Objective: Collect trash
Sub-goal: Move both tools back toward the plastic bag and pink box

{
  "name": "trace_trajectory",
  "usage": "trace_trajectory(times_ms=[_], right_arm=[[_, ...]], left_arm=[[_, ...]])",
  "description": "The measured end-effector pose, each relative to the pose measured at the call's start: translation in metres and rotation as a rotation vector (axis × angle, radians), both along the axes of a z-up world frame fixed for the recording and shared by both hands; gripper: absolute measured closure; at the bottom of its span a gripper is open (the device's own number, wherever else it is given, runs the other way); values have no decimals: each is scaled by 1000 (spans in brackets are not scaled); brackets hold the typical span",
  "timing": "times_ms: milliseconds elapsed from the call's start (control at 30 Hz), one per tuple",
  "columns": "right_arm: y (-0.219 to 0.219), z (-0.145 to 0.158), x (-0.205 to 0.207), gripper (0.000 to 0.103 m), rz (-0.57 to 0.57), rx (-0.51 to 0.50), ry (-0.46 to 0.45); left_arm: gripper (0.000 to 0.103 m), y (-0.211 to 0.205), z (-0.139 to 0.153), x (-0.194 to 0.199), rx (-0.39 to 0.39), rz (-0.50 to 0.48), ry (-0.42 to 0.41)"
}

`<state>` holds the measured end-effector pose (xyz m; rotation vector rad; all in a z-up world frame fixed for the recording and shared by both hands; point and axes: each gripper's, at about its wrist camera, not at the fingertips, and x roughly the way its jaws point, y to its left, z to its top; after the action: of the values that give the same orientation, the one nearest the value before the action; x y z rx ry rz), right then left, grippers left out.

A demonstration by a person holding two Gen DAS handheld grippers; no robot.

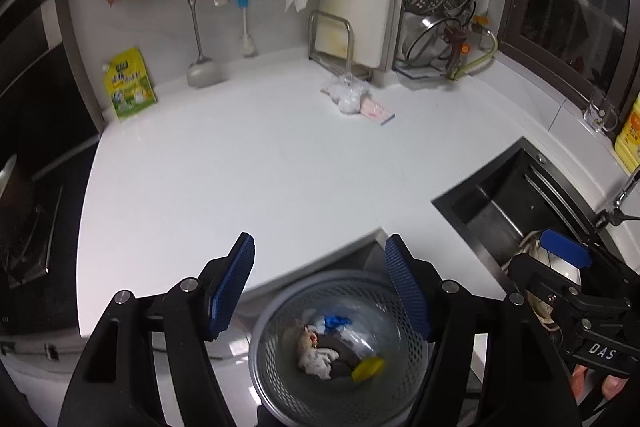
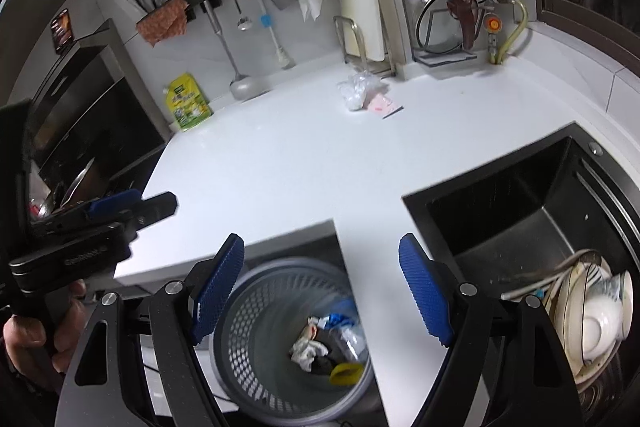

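Note:
A grey mesh trash bin (image 1: 276,359) stands on the floor below the counter's front edge and holds several scraps: white tissue, blue and yellow pieces (image 1: 366,367). It also shows in the right wrist view (image 2: 240,315). My left gripper (image 1: 320,291) is open and empty above the bin. My right gripper (image 2: 320,291) is open and empty above it too. A crumpled clear plastic bag (image 1: 346,93) and a pink wrapper (image 1: 376,111) lie at the back of the white counter (image 1: 240,167); both also show in the right wrist view, the bag (image 2: 358,89) and the wrapper (image 2: 384,105).
A black sink (image 2: 520,211) with stacked bowls (image 2: 596,315) lies to the right. A stove with a pan (image 2: 76,183) is at the left. A yellow-green pouch (image 1: 128,83), a ladle, a brush and a cutting board rack (image 1: 340,39) line the back wall. A glass mug (image 1: 600,113) stands by the window.

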<state>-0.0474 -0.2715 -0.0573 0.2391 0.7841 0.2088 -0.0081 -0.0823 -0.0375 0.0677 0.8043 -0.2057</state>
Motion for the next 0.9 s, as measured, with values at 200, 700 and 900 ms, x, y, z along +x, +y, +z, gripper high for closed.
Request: trace_trajectory(times_ms=[200, 700, 900], right_arm=[[2, 10, 41, 27, -47, -2, -11], [-13, 55, 179, 26, -105, -62, -143], [-30, 41, 241, 25, -134, -82, -141]], left_arm=[[36, 4, 21, 45, -6, -37, -41], [28, -24, 64, 202, -23, -107, -178], [25, -43, 39, 262, -12, -113, -202]])
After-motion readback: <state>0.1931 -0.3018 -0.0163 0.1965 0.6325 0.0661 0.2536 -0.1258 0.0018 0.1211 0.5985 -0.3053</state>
